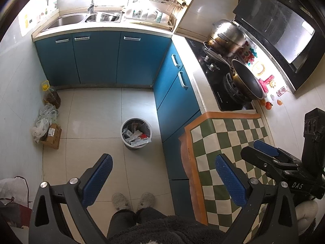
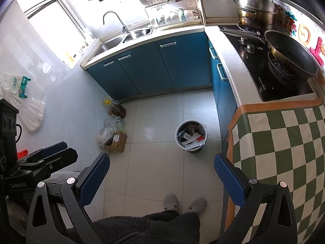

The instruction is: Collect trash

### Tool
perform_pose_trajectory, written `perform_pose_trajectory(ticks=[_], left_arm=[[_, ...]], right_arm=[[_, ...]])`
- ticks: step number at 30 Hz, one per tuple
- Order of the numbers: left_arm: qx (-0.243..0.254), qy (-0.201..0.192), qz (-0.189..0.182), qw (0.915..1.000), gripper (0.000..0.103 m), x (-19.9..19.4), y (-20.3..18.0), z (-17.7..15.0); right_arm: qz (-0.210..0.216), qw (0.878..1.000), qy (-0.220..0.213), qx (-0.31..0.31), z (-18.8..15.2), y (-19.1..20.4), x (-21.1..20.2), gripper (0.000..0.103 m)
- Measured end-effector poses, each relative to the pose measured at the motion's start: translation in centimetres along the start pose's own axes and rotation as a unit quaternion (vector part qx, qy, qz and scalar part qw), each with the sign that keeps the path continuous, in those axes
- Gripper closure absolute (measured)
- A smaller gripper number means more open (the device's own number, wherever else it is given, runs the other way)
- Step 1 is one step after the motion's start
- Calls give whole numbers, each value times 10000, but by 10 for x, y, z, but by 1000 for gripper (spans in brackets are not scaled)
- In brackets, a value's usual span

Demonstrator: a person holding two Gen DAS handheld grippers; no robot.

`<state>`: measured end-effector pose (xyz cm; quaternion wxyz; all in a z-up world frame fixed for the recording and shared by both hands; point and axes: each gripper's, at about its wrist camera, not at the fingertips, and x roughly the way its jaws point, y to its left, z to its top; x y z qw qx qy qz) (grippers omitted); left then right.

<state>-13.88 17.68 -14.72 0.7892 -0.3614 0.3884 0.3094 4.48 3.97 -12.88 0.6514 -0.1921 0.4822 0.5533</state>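
Blue-padded left gripper [image 1: 163, 180] is standing spread and holding nothing at lower centre of the left view; bin [image 1: 136, 133] of trash is sitting mid-frame on the floor [image 1: 97, 109]. Right view: right gripper [image 2: 161, 180] is likewise gaping, bin [image 2: 191, 136] centre-right.

A pale tiled kitchen floor [image 2: 154, 162] carries a round grey trash bin [image 1: 136, 133], filled with wrappers and scraps, standing just beside the blue cabinets [image 1: 101, 59]. Along the left wall sit an oil jug with a yellow cap [image 1: 51, 95], a heap of crumpled clear plastic bags [image 1: 45, 120] and a small cardboard box [image 1: 52, 136], the three close together and well apart from the bin. A pair of grey slippers [image 1: 133, 200] stands on the tiles near the lower edge of the view. To the right, a table [image 2: 284, 142] under a green-and-white checked cloth adjoins a black gas hob [image 2: 270, 75] holding a dark wok [image 2: 290, 59] and a steel pot [image 2: 256, 10].
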Motion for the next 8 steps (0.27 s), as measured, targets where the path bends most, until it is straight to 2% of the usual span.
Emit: perform_pose_trajectory(ticks=[8], left_arm=[[24,-47,44,10000,0,-3,-1,1]], right_arm=[[17,10000,2,11,0,-1,-1,0]])
